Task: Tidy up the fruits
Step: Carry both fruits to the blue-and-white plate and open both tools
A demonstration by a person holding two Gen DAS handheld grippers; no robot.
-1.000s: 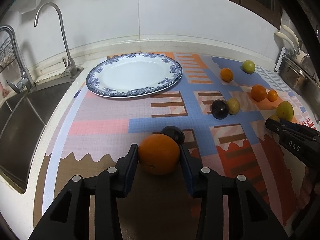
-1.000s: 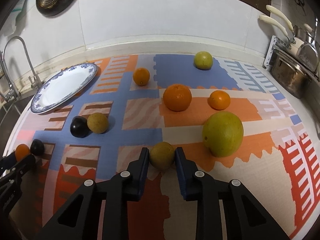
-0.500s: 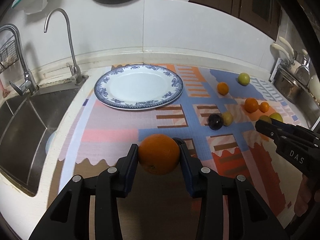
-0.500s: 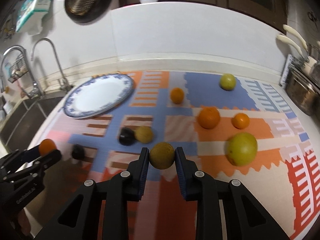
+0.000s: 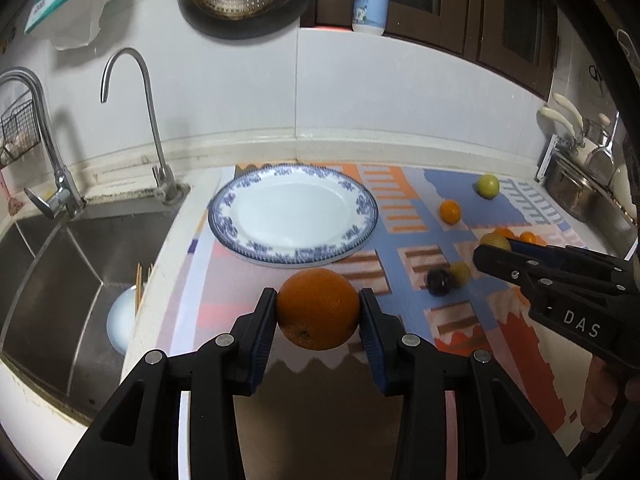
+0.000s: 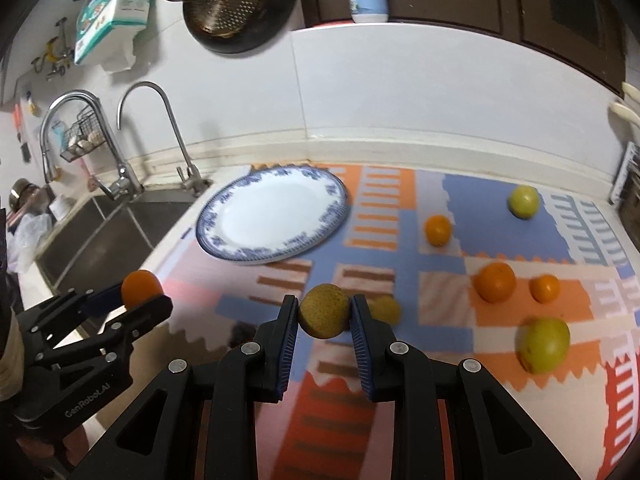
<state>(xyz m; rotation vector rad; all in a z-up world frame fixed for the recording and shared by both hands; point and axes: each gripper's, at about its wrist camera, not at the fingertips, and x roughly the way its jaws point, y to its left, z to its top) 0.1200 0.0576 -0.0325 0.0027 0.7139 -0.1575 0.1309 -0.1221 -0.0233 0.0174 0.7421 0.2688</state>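
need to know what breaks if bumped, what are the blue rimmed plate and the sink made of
Plate: probably glazed ceramic or porcelain; glossy white centre, printed blue floral rim. Could be melamine.
Sink: brushed stainless steel, by its dull grey sheen and folded corners.

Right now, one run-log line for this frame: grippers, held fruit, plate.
left gripper: shut on large orange | right gripper: shut on brownish round fruit | blue-rimmed white plate: bare | both fruits off mat

The plate (image 5: pixel 292 216) lies between sink (image 5: pixel 60 280) and scattered fruits (image 6: pixel 494 282).
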